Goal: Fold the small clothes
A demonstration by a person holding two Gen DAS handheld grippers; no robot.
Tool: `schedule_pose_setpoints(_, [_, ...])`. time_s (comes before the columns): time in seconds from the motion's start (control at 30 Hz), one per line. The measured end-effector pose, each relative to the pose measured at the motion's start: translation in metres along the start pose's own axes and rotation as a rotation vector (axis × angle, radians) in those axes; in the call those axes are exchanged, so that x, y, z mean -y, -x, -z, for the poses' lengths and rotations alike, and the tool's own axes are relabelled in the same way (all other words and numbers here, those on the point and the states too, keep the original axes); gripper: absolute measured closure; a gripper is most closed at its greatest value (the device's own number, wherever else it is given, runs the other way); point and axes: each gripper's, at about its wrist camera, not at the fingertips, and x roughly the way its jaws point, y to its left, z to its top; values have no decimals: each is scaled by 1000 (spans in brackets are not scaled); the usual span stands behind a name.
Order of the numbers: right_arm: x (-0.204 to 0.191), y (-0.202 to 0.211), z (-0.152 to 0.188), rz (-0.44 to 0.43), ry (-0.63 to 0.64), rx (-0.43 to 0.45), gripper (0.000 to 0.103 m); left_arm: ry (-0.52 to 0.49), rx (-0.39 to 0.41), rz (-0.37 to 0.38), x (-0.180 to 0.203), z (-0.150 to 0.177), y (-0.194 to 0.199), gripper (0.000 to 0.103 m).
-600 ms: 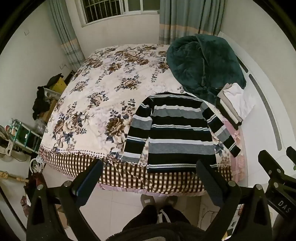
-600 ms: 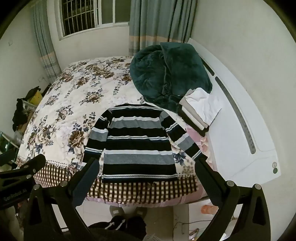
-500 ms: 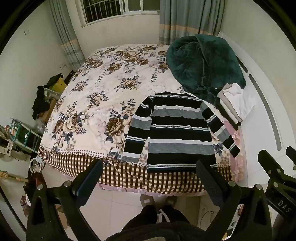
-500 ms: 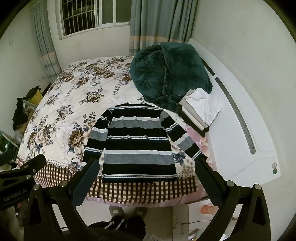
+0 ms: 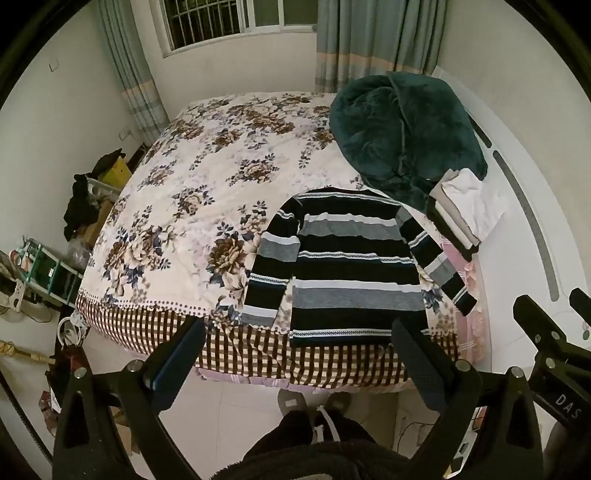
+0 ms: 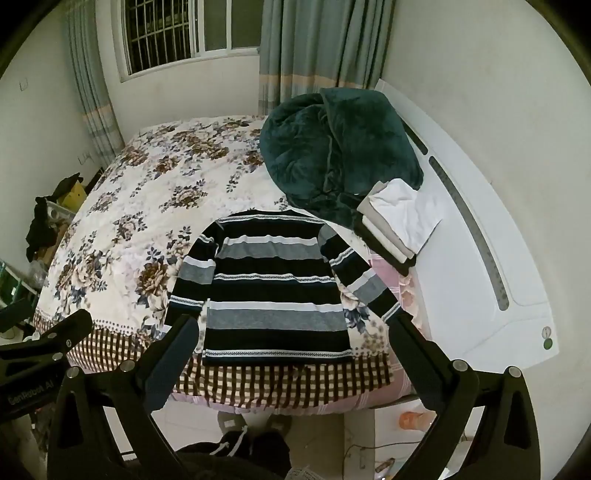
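We hold our left gripper (image 5: 295, 354) up in the air in front of the bed (image 5: 155, 332). Its two black fingers are spread wide and hold nothing. Our right gripper (image 6: 291, 347) is the same, wide apart and holding nothing, up above the floor.

Down low we see our feet (image 5: 314, 402) on the pale floor, close to the near edge of the bed. Both grippers are well back from the bed, and their fingers cover small bits of the near edge.

The striped sweater (image 5: 354, 266) lies flat on the bed by the near edge, toward the near right corner. Its bottom hem lies along the checked border. It has black, gray and white stripes. Both sleeves are spread out and slant down. In the right view one finger hides the end of the left sleeve.

Just past the right sleeve sits a stack of folded clothes (image 5: 465, 210) at the right edge of the bed. We cannot tell what each piece is. Behind the sweater a big dark green blanket (image 5: 402, 133) is piled up, and it touches the stack.

The flowered bedspread (image 5: 207, 177) covers the rest of the bed. Off the left edge there is stuff on the floor (image 5: 88, 206), too small to make out. Far back are a window (image 6: 177, 33) and curtains (image 6: 317, 48).
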Motion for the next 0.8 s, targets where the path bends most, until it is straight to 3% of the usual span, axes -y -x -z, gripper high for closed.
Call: schedule_pose_setpoints(0.8, [1,6,-7,-8,0,6,0,-2,10,0,9,-7,2,0])
